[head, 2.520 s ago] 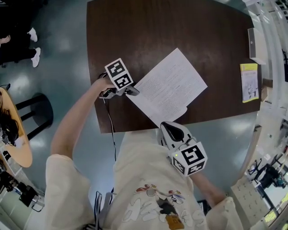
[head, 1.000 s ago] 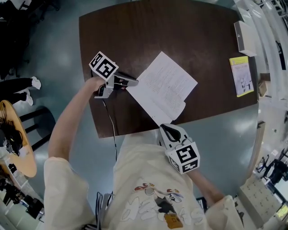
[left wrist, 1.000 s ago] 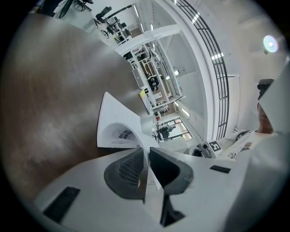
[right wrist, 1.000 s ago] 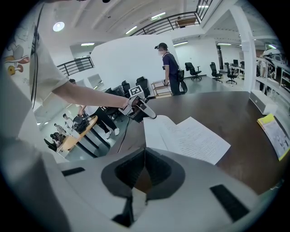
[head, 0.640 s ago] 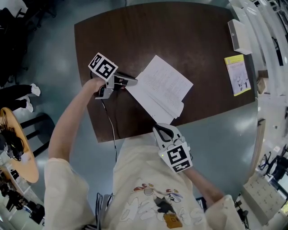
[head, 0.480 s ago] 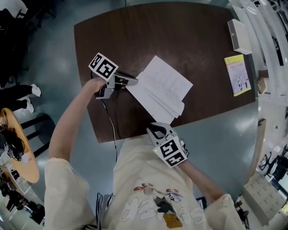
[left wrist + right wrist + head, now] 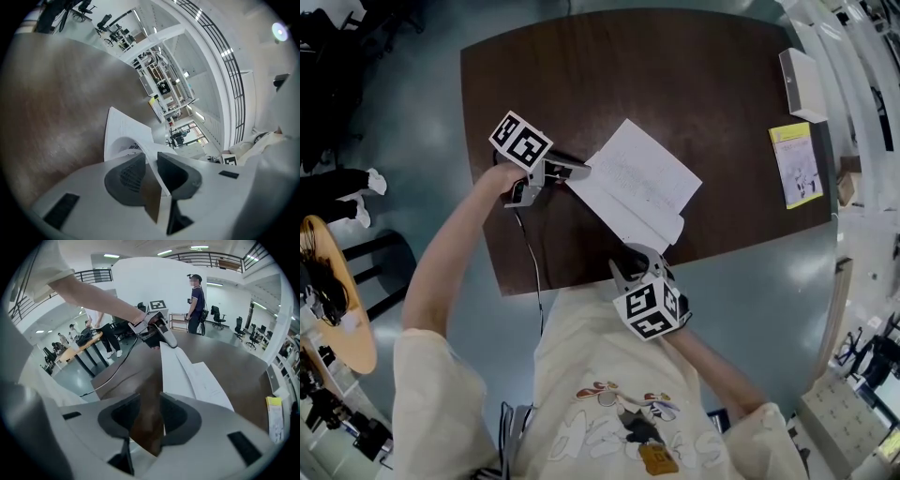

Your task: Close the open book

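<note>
right tongs: at the surface's near edge, 6 o'clock of the book; jaws slightly apart, only bare surface between them, nothing gripped. Probably staged to steady the near corner.
book: white, lies skewed on the near half of the surface. Leaves are fanned at its 5 o'clock corner, so it's not shut flat yet.
left tongs: at the book's 9 o'clock corner, clenched on a bowed leaf edge. Looks like the hold for swinging it over.
yellow booklet: 3 o'clock, well apart from the book.
white box: 1 o'clock, uninvolved.
</note>
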Action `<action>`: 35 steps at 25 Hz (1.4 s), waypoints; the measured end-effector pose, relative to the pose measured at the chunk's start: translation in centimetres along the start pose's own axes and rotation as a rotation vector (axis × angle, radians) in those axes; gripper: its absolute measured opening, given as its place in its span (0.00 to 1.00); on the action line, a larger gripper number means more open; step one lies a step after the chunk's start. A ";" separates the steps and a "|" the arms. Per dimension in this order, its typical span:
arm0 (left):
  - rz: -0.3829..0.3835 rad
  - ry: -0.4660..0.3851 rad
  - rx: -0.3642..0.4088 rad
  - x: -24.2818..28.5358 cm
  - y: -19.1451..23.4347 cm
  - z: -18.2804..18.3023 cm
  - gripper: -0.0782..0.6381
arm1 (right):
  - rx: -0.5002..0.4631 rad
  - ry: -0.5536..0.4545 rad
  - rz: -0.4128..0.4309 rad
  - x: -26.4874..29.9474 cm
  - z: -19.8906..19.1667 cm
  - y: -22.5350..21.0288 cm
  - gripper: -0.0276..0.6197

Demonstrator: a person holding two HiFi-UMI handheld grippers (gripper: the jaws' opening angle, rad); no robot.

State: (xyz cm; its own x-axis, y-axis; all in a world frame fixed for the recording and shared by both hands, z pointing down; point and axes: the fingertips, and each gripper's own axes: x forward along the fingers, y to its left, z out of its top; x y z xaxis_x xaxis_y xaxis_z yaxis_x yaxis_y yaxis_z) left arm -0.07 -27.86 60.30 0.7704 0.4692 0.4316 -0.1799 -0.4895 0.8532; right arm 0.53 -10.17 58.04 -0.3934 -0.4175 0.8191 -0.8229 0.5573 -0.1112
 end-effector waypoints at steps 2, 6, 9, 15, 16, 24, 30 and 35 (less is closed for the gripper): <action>0.029 0.008 0.029 -0.1 -0.1 -0.3 0.22 | -0.006 0.006 -0.010 0.0 -0.1 -0.2 0.25; 0.072 0.029 0.075 -0.1 -0.5 -1.0 0.24 | -0.011 0.025 -0.020 0.1 -1.0 -0.6 0.25; 0.085 0.038 0.086 -0.2 -1.1 -1.8 0.26 | -0.025 0.037 -0.038 0.1 -1.8 -1.0 0.24; 0.168 -0.026 0.096 -2.3 -1.1 -2.3 0.33 | -0.027 0.035 -0.058 -0.1 -2.3 -2.0 0.24; 0.182 -0.039 0.104 -2.8 -1.3 -2.3 0.33 | -0.027 0.034 -0.060 -0.1 -2.3 -2.1 0.24; 0.216 -0.033 0.204 -3.0 -4.9 -4.7 0.33 | -0.020 -0.009 -0.151 -1.3 -0.9 -4.5 0.24; 0.174 -0.044 0.228 -0.4 -7.4 -5.8 0.33 | 0.009 -0.033 -0.231 -2.6 -0.7 -8.7 0.24; 0.160 -0.026 0.241 0.9 -8.4 -7.2 0.33 | 0.018 -0.038 -0.252 -3.5 -0.6 -10.0 0.24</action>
State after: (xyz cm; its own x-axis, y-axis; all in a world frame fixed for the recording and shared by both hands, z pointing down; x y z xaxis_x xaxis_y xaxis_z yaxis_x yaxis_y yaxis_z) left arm -2.24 -18.05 55.58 0.7599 0.3547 0.5448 -0.1524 -0.7175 0.6797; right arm 10.37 -13.81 56.60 -0.1898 -0.5687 0.8004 -0.9039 0.4194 0.0837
